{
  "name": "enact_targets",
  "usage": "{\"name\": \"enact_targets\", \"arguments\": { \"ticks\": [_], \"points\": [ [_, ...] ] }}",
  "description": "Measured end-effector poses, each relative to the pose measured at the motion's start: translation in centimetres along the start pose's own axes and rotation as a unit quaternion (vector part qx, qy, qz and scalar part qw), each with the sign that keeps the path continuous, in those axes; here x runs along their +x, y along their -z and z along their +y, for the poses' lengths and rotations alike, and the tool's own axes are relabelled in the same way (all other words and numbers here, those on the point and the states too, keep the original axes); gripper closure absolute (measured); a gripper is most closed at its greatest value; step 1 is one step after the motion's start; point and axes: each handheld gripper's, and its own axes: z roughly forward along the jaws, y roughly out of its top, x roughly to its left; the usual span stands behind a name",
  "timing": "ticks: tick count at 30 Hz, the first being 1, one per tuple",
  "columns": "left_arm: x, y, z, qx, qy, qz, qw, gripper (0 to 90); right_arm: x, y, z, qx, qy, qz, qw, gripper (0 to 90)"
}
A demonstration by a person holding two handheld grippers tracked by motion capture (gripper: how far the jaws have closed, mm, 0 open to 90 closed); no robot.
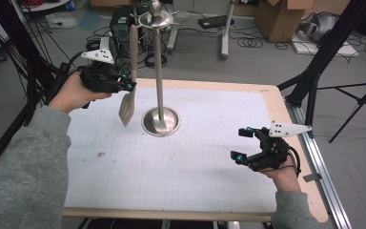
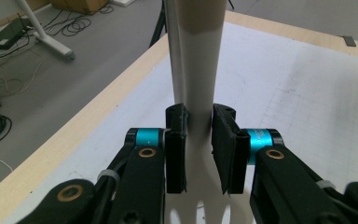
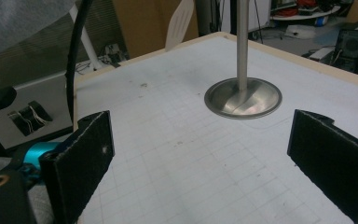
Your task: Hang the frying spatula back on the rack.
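At the table's (image 1: 124, 191) far left corner, the left gripper (image 1: 124, 86) brackets the handle of a pale spatula (image 1: 130, 90) that hangs upright beside the steel stand (image 1: 160, 95), its blade clear of the surface. The handle's top sits up at the stand's hook ring, so the spatula looks hung or nearly so, and letting go and backing off appear to be what is left. In the left gripper view the pads (image 2: 176, 149) flank the handle (image 2: 198, 74); the left one seems to touch it while a thin gap shows at the right, so a firm clamp cannot be confirmed. The hook itself is too small to make out, and that view crops the blade. Near the right edge, the right gripper (image 1: 245, 143) hovers with jaws wide apart, holding nothing.
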Motion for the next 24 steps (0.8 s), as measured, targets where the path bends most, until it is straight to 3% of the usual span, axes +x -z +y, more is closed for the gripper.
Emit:
{"name": "enact_targets", "arguments": {
  "ticks": [3,8,13,24],
  "points": [
    [0.0,0.2,0.0,-0.011,0.001,0.002,0.9999,69.3,0.0,0.0,0.0,0.001,0.001,0.001,1.0,6.1],
    [-0.1,0.6,0.0,-0.04,-0.019,0.007,0.999,43.4,0.0,-0.1,0.0,0.002,-0.001,0.001,1.0,6.2],
    [0.1,1.0,-0.1,-0.041,-0.013,0.007,0.9991,22.6,0.0,-0.1,-0.1,0.002,0.002,0.001,1.0,6.2],
    [0.2,2.2,-1.6,-0.058,-0.015,-0.007,0.9982,19.7,0.1,-0.3,0.0,0.007,0.002,0.002,1.0,6.2]
  ]
}}
